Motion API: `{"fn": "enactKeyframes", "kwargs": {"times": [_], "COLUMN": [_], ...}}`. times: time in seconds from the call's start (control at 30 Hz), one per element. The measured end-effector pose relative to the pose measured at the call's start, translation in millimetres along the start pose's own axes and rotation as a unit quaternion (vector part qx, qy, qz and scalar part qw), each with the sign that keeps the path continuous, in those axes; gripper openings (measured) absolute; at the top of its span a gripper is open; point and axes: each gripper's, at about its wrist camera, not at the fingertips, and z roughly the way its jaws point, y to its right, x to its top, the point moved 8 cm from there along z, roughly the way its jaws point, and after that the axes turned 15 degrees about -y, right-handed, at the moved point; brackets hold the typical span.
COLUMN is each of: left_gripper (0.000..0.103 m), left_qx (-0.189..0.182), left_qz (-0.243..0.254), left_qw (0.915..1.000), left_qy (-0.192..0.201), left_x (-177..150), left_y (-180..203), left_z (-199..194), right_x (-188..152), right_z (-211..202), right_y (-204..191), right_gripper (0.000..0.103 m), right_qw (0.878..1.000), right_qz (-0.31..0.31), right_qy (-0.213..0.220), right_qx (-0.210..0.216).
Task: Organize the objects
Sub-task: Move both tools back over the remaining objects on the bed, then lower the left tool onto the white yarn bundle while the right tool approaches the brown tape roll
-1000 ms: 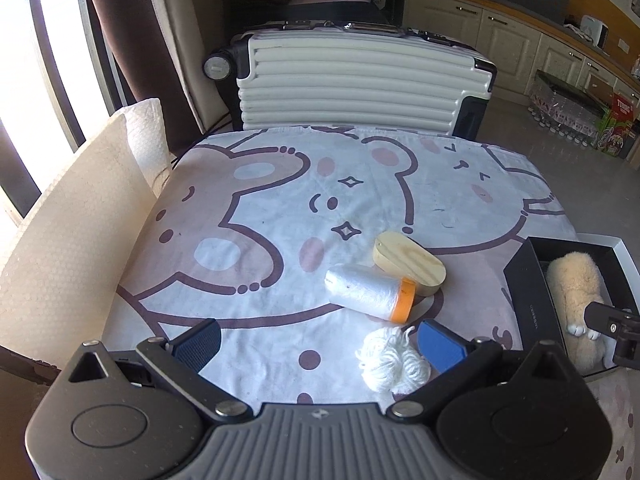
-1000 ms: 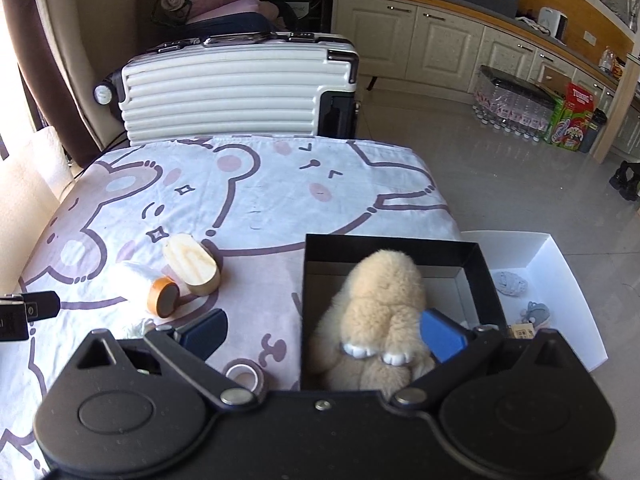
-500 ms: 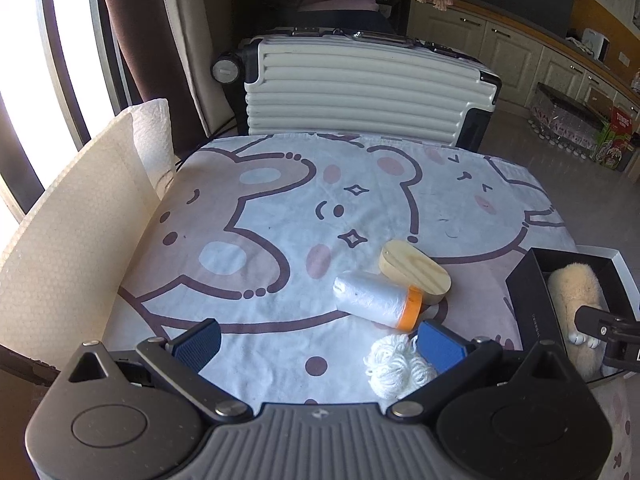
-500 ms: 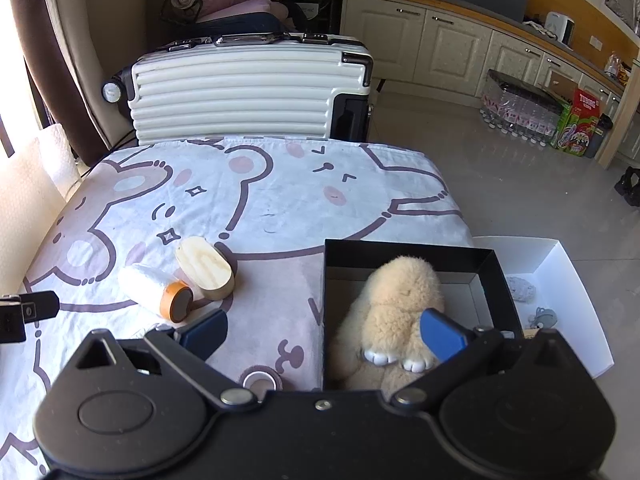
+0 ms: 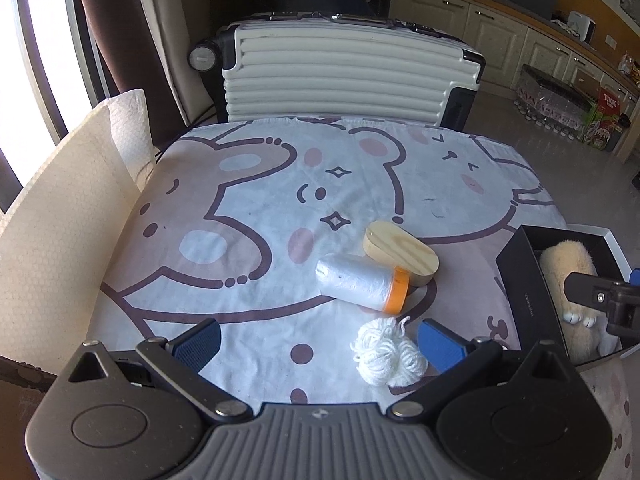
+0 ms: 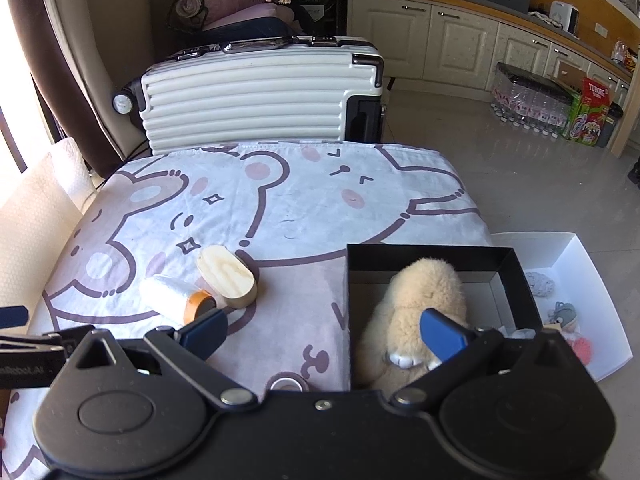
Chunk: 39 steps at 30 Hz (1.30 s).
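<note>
- Our left gripper [image 5: 318, 338] hangs over the near edge of the tabletop [image 5: 260, 184], covered with a white cloth printed with bears; its jaws are spread wide and empty.
- Only the left view shows the small white yarn bundle [image 5: 386, 354], which lies just inside the right blue pad [image 5: 438, 344].
- Our right gripper [image 6: 324, 330] is also wide open and holds nothing. One pad sits over the cloth, the other over the fluffy beige plush rabbit [image 6: 416, 312].
- Only the right view shows the black cardboard box [image 6: 434, 254] fully, the rabbit lying inside with its paws towards us. It also shows the open white box [image 6: 576, 256] with small trinkets beside it, and a tape roll [image 6: 288, 384] at the near edge.
- Compared with a second ago, both cameras have pulled back and risen slightly; the items lie as before.
- The clear plastic roll with an orange end [image 5: 362, 282] lies on its side, long axis slanting, orange end to the near right.
- It touches the oval pale wooden block [image 5: 400, 252], which lies flat, slanting the same way.
</note>
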Motion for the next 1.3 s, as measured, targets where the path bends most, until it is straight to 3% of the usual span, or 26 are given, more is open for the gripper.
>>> {"fn": "enactKeyframes", "kwargs": {"times": [0.17,0.37,0.57,0.73,0.9,1.0,1.3], "left_gripper": [0.103,0.102,0.095,0.088,0.086,0.085,0.081], "left_qx": [-0.015,-0.015,-0.015,-0.021,-0.014,-0.015,-0.007], "left_qz": [0.019,0.056,0.079,0.087,0.101,0.106,0.118], "left_qw": [0.9996,0.9981,0.9962,0.9949,0.9932,0.9921,0.9871], "left_qy": [-0.014,-0.020,-0.035,-0.047,-0.056,-0.065,-0.108], "left_x": [0,3,4,7,9,10,7], "left_y": [17,39,48,53,58,60,66], "left_z": [11,22,37,49,61,68,93], "right_x": [3,2,5,12,15,14,10], "right_z": [-4,3,7,16,26,33,42], "right_y": [-3,-3,5,12,11,5,-5], "right_gripper": [0.103,0.103,0.103,0.086,0.067,0.062,0.061], "right_qw": [1.000,0.998,0.996,0.990,0.987,0.984,0.985], "right_qz": [0.002,0.015,0.044,0.085,0.082,0.074,0.038], "right_qy": [0.000,-0.030,-0.030,-0.039,-0.050,-0.062,-0.082], "right_qx": [0.019,0.046,0.072,0.107,0.130,0.147,0.144]}}
